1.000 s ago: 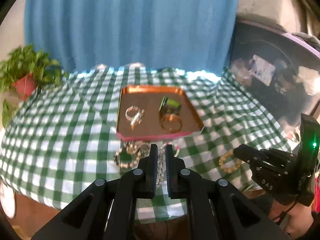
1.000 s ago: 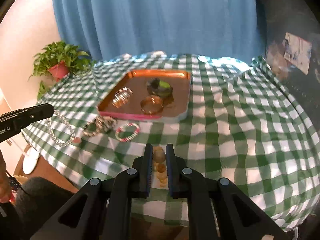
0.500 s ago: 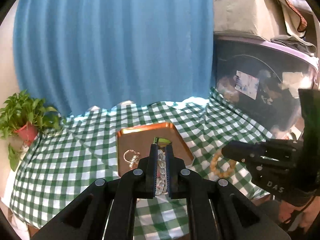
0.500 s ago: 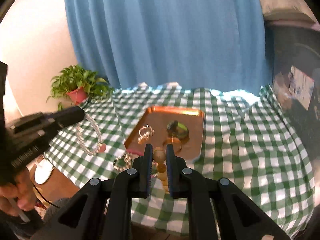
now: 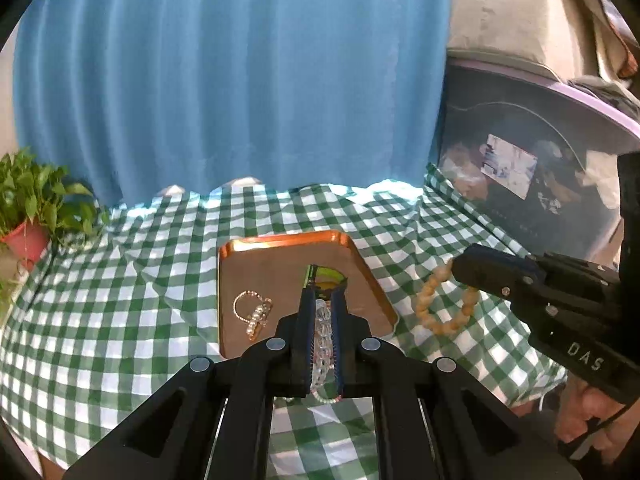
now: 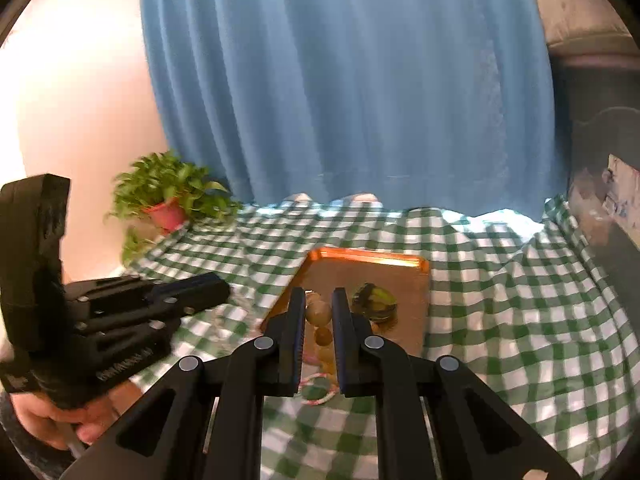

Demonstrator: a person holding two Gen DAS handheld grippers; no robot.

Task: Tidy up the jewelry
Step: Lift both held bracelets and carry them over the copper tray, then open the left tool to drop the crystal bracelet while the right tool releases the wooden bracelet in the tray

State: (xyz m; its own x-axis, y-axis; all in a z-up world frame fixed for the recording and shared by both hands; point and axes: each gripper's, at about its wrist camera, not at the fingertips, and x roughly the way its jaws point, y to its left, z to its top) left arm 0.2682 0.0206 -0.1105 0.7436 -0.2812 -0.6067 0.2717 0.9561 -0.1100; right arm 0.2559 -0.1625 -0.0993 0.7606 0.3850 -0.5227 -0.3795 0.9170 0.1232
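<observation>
The left claw [image 5: 323, 316] is clenched on a clear crystal bead bracelet [image 5: 322, 336], whose strand runs lengthwise between the two fingers and loops out below them, held above the near edge of the table [image 5: 120, 300]. The right claw [image 6: 319, 312] grips a tan wooden bead bracelet [image 6: 319, 313]; in the left wrist view its loop [image 5: 440, 304] hangs down from the claw tips, clear of the cloth, just right of the tray.

The copper tray [image 5: 276, 256] sits mid-table, its long axis running near to far. On it lie a thin gold ring-shaped bracelet with a beaded section [image 5: 253, 312] at the left and a green and dark bangle [image 6: 374, 300] at the far right, standing partly on edge; a gold-coloured bangle beneath it is mostly hidden by the claw fingers.

On the green and white checked cloth near the tray's front edge lies a pink and white bead bracelet [image 6: 318, 388], partly screened by the right claw.

Further out, a potted plant in a red pot [image 6: 168, 200] stands at the far left corner of the table, a blue curtain [image 5: 240, 80] hangs behind, and a dark storage bin [image 5: 540, 168] with boxes on top stands at the right. A person's hand [image 6: 52, 420] holds the left claw's handle.
</observation>
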